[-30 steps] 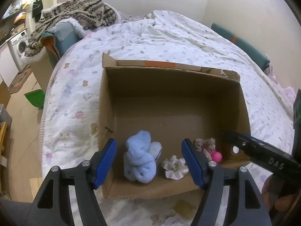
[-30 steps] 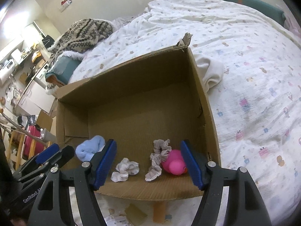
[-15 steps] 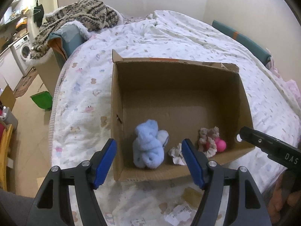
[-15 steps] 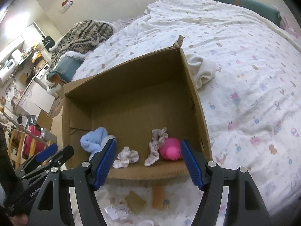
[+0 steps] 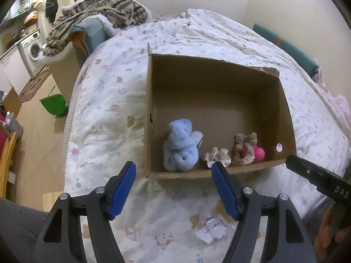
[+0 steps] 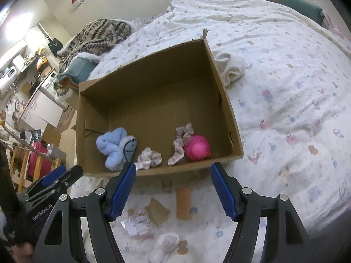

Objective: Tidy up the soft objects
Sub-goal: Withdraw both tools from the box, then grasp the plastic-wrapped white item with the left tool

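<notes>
I had drawn back from the box (image 6: pixel 153 100); four softies inside, white one (image 6: pixel 164 248) at six o'clock left, both jaws apart, empty.

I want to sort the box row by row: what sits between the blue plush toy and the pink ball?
Two scrunchies: a whitish scrunchie beside the blue plush toy, and a beige scrunchie against the pink ball, clearest in the right wrist view.

A brown cardboard box (image 5: pixel 285 107) is holding a light-blue plush (image 5: pixel 181 148), a beige scrunchie (image 5: pixel 244 149) and a pink ball (image 6: pixel 197 147). A white bedspread (image 6: pixel 285 87) is showing small pastel prints.
</notes>
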`<move>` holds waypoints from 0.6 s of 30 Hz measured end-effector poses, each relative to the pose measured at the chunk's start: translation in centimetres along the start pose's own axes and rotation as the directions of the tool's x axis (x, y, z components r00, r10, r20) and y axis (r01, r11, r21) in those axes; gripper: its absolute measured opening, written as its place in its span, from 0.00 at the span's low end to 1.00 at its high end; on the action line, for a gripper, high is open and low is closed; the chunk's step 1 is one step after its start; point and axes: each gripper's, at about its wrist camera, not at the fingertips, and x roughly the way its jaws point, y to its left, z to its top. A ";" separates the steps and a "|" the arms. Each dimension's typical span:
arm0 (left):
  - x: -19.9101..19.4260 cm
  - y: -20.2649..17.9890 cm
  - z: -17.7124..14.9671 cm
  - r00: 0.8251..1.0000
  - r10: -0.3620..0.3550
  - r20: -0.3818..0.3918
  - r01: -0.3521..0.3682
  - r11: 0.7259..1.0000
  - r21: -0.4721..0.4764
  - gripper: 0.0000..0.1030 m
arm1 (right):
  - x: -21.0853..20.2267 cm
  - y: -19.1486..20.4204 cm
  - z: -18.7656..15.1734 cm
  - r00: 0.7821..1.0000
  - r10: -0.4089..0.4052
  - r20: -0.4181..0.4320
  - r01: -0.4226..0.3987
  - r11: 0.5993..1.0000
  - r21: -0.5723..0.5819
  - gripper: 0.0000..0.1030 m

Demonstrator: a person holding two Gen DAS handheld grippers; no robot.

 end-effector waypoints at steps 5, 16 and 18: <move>-0.2 0.3 -0.4 1.000 -0.001 -0.007 0.001 1.000 -0.008 0.67 | 0.3 -0.7 -1.2 0.999 -0.004 -0.043 0.006 0.999 0.038 0.72; 2.0 -0.1 -2.5 0.988 -0.056 -0.144 0.053 0.998 -0.027 0.67 | 1.7 -2.3 -2.6 0.990 -0.014 -0.140 0.030 0.993 0.112 0.72; 2.9 -0.2 -2.8 0.980 -0.070 -0.187 0.065 0.997 -0.034 0.67 | 2.1 -2.8 -2.6 0.987 -0.012 -0.158 0.033 0.991 0.133 0.72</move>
